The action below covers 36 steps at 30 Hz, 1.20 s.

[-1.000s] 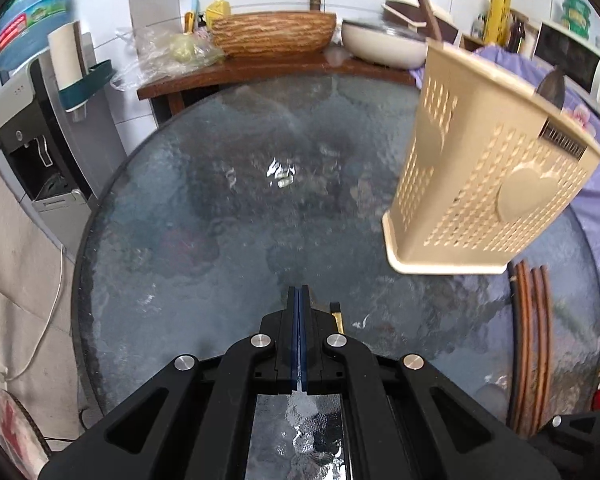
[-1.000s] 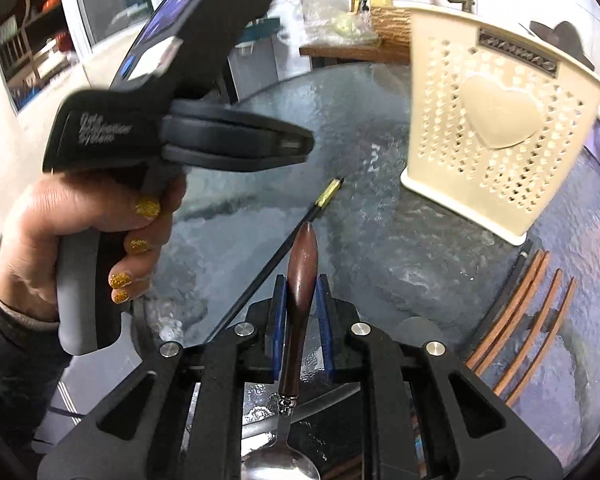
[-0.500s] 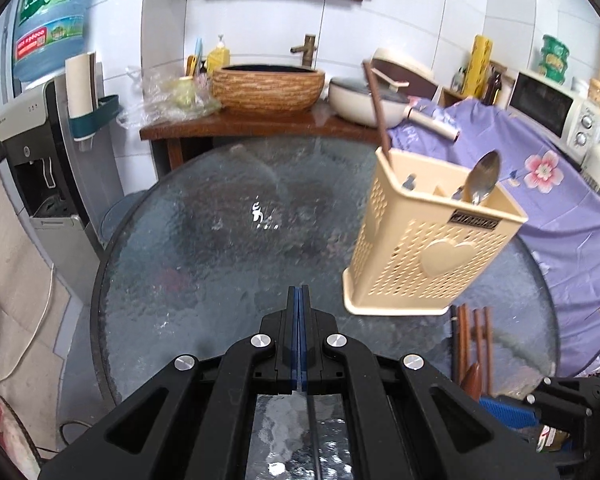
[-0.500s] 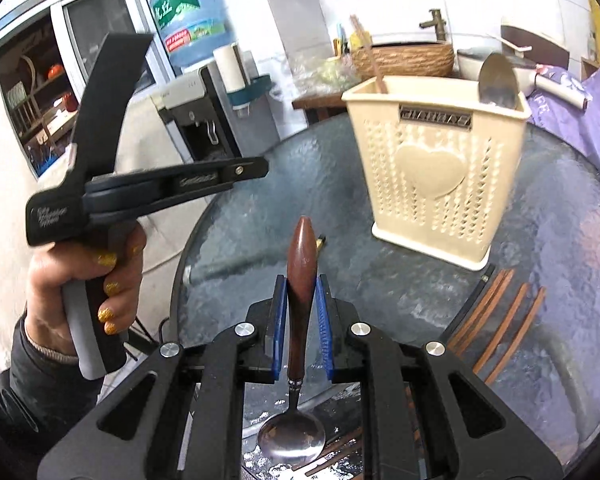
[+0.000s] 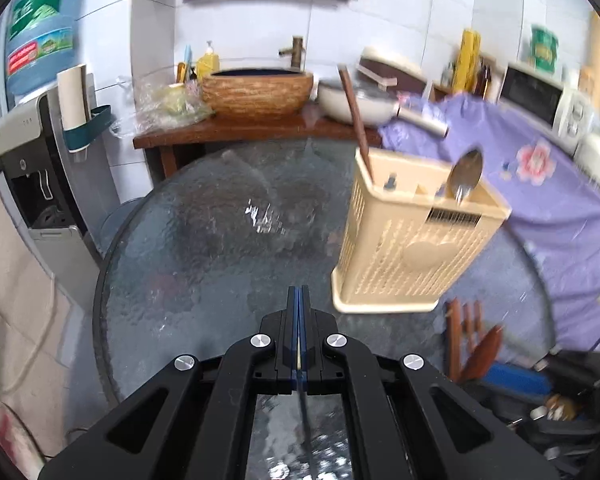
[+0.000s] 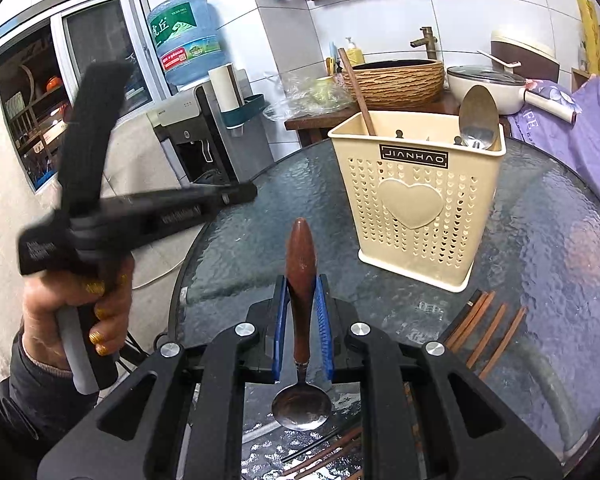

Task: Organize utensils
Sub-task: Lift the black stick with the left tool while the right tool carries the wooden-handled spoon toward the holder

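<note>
Two grippers are hanging above the round glass desk [image 6: 540, 240], both tilted downward. My right gripper [image 6: 302, 292] is clamping the wooden-handled spoon [image 6: 300, 264] by its brown handle, bowl end toward the camera and handle tip pointing out at the beige utensil holder [image 6: 416, 208]. That holder is standing upright toward the desk's far edge, with a metal spoon [image 6: 478, 116] and a brown stick [image 6: 356, 92] already poking out of it. My left gripper [image 5: 299, 300] is squeezed fully together on a thin dark chopstick [image 5: 306, 420] running back beneath it. My left hand [image 6: 76, 312] is wrapped around its grip. Brown chopsticks [image 6: 488, 328] are lying on the desk's near right edge. Compared with a second ago, both grippers are sitting higher, so the holder looks smaller and the wall shelf is now showing.
</note>
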Available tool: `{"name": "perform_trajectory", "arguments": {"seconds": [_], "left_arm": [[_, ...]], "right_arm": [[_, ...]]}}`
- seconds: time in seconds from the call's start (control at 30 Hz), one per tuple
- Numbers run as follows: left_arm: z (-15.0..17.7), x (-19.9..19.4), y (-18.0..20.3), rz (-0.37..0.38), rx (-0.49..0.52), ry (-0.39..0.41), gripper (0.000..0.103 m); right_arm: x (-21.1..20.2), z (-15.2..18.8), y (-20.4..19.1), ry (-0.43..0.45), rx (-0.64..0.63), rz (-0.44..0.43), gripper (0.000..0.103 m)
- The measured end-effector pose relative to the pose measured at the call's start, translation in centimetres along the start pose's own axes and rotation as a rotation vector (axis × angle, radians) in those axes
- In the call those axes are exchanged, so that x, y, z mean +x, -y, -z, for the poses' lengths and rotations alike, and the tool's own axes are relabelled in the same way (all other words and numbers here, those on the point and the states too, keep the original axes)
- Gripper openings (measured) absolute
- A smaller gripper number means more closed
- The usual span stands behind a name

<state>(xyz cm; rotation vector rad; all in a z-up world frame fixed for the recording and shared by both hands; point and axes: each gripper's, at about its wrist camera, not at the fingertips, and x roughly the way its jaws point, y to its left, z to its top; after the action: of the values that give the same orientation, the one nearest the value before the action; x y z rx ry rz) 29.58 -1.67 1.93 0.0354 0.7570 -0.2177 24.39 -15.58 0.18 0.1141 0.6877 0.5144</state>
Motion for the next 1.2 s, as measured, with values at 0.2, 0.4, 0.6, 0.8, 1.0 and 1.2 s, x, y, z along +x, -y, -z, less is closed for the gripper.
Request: {"name": "perform_trajectory", "arguments": {"seconds": [0.2,0.4,0.6,0.8,1.0,1.2], "left_arm": [[2.7,4.7,0.0,-0.037,0.019,-0.142,0.004],[4.6,7.9,-0.4,-0.049,0.015,-0.215,0.025],[5.2,8.4,0.1,-0.064,0.047,-0.209,0.041],[4.8,9.1,0.5,-0.081,0.042,-0.203,0.036],[4.7,9.2,1.6,-0.09,0.063,-0.206,0.007],[4.5,9.2,1.0,-0.074,0.019,-0.207,0.006]], "right_arm": [[-0.5,0.2,-0.3,0.004,0.005,0.006,0.015],[-1.4,0.2,0.1,0.02,0.019,0.02,0.015],[-2.4,-0.1,0.7,0.044,0.043,0.035,0.015],[-2.7,-0.5,0.6,0.056,0.043,0.044,0.015],[-3.2,-0.7,0.6,0.069,0.045,0.05,0.015],[-3.5,-0.8,0.4,0.079,0.033,0.069,0.015]]}}
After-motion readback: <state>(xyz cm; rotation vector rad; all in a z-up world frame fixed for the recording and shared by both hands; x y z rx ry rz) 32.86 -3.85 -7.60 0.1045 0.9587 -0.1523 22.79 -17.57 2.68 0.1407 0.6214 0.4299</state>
